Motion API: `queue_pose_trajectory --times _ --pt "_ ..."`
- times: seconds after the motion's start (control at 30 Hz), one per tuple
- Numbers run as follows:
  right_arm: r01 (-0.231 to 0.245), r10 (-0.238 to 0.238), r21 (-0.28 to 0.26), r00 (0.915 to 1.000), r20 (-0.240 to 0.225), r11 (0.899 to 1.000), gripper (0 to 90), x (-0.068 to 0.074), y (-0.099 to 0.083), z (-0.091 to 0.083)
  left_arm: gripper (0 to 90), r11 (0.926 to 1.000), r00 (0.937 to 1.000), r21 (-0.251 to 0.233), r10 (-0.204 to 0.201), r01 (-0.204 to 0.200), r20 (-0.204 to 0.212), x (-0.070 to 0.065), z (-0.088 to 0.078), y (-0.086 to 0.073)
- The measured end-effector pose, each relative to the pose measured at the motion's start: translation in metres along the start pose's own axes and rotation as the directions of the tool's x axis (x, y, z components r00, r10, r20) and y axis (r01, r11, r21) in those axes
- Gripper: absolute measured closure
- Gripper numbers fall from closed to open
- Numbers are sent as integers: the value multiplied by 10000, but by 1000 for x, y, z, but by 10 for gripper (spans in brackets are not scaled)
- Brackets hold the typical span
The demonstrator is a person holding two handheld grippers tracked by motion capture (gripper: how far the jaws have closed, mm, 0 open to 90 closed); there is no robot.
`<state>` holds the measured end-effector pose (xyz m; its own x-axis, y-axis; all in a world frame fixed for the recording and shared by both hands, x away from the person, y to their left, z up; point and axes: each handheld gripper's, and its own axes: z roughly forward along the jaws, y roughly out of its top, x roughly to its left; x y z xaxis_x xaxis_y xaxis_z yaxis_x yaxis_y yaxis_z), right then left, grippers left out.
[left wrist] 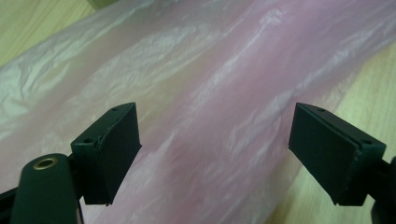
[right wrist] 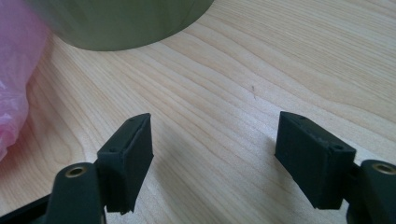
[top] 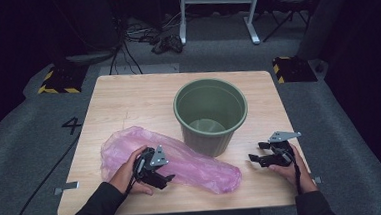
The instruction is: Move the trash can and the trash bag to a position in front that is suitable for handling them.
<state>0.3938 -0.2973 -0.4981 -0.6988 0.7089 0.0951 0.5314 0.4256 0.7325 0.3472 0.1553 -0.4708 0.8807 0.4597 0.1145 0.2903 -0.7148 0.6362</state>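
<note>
A pink plastic bag (top: 197, 164) lies flat across the front of the wooden table (top: 128, 101), from the left to just before the middle. My left gripper (top: 169, 178) hovers over the bag's middle, jaws wide apart, nothing pinched; the crinkled pink film (left wrist: 210, 107) lies beneath and between the two black pads. A green bucket (top: 211, 113) stands upright behind the bag, hollow inside. My right gripper (top: 255, 152) rests low at the front right, open over bare wood (right wrist: 219, 116), with the bucket's base (right wrist: 121, 23) and the bag's end (right wrist: 14, 84) ahead of it.
The table's front edge runs just below both hands. Grey carpet surrounds the table, with cables (top: 139, 38), a white frame's legs (top: 218, 15) and yellow-black striped blocks (top: 59, 83) beyond the far edge. A cable trails over the floor at the left.
</note>
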Motion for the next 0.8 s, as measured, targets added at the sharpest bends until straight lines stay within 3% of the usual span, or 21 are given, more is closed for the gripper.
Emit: queue_pose_trajectory --times 0.13,0.23,0.33,0.5,0.67,0.8 --pt "-36 36 -45 10000 -45 10000 277 -1 0 0 158 9997 9993 -171 -186 180 -331 6 -9 -8" --pt "-41 41 -50 10000 -62 10000 277 -1 0 0 157 9995 9980 -43 -322 320 -540 15 -7 -9" --pt "-25 25 -37 10000 -42 10000 277 0 0 0 157 9984 9979 36 -561 562 -331 23 2 -9" --pt "-23 22 -60 10000 -45 10000 277 0 0 1 158 9971 9985 534 -548 549 -25 28 19 -9" --pt "-16 15 -90 10000 -64 10000 277 0 0 1 158 9972 9975 432 -632 618 331 31 23 -8" --pt "0 0 -106 10000 -76 9999 277 0 -1 1 249 9951 9924 336 -954 930 775 33 22 -10"
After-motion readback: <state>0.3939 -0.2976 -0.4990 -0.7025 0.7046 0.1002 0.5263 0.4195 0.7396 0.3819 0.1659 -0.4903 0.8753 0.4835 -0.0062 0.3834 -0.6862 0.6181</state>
